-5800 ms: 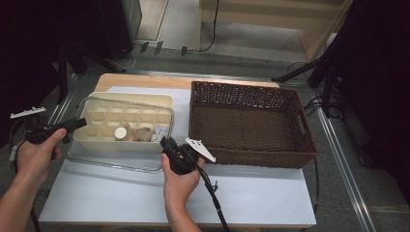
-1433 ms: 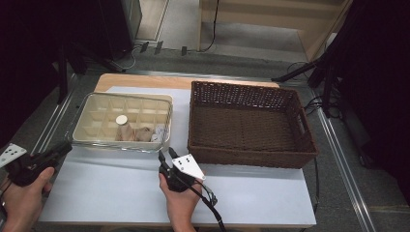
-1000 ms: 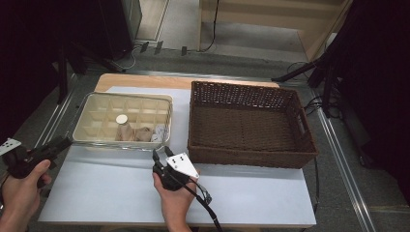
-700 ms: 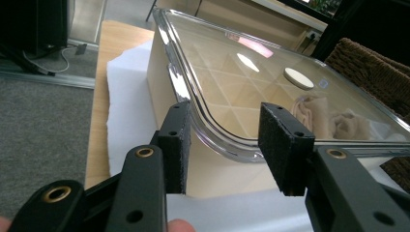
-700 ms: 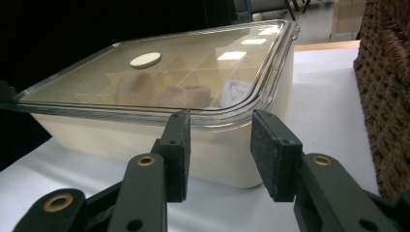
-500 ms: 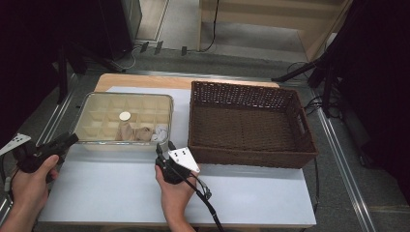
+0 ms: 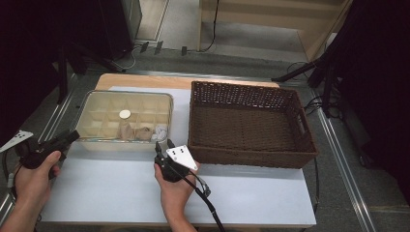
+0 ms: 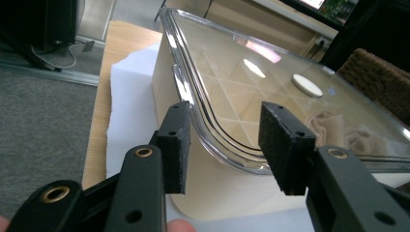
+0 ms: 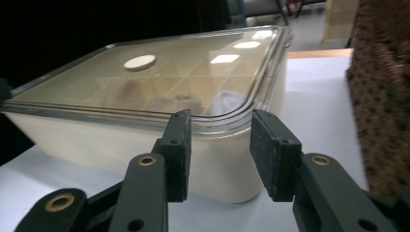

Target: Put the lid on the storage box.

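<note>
My left tongs [image 8: 225, 145] and right tongs [image 9: 218, 152] are both released — each at a near corner of the lidded container [image 7: 126, 121], which sits on the tabletop [image 7: 121, 193] beside the wicker basket [image 7: 249, 123].

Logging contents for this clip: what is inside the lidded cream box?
Through the clear lid, the cream box shows a grid of dividers, crumpled beige items and something whitish in the near compartments. A white disc sits at lid level. Glare hides what the items are.
</note>
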Demonstrator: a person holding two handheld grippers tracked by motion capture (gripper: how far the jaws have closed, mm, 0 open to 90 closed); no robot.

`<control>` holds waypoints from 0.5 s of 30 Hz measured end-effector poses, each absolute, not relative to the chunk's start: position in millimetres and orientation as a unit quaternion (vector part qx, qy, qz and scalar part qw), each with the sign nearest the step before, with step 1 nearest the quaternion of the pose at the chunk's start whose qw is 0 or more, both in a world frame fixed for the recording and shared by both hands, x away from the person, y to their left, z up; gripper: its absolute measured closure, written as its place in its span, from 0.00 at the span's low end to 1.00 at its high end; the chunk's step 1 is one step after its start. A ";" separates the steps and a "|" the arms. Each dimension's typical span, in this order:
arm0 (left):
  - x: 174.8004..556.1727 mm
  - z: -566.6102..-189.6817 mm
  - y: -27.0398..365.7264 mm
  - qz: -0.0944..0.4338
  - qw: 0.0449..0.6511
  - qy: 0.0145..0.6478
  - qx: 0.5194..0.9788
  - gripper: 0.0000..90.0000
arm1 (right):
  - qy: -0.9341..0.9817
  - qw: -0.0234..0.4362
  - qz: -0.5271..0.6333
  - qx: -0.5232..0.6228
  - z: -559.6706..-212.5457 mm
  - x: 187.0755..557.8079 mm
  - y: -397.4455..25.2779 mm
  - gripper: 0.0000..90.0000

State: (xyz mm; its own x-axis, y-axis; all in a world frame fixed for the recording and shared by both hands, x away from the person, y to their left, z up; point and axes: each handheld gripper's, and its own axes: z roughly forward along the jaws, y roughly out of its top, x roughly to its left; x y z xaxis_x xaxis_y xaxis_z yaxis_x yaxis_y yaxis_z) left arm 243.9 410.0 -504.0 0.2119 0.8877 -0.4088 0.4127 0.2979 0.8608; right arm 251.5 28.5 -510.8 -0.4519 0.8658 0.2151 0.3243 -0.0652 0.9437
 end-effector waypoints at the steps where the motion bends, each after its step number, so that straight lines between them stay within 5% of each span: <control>1: 243.6 -503.1 408.4 0.217 0.549 0.586 0.555 0.63 | 0.634 0.244 0.563 0.471 -510.2 250.7 27.6 0.67; 15: 243.6 -499.2 410.4 0.231 0.533 0.587 0.564 0.71 | 0.617 0.253 0.564 0.486 -505.5 253.8 26.6 0.84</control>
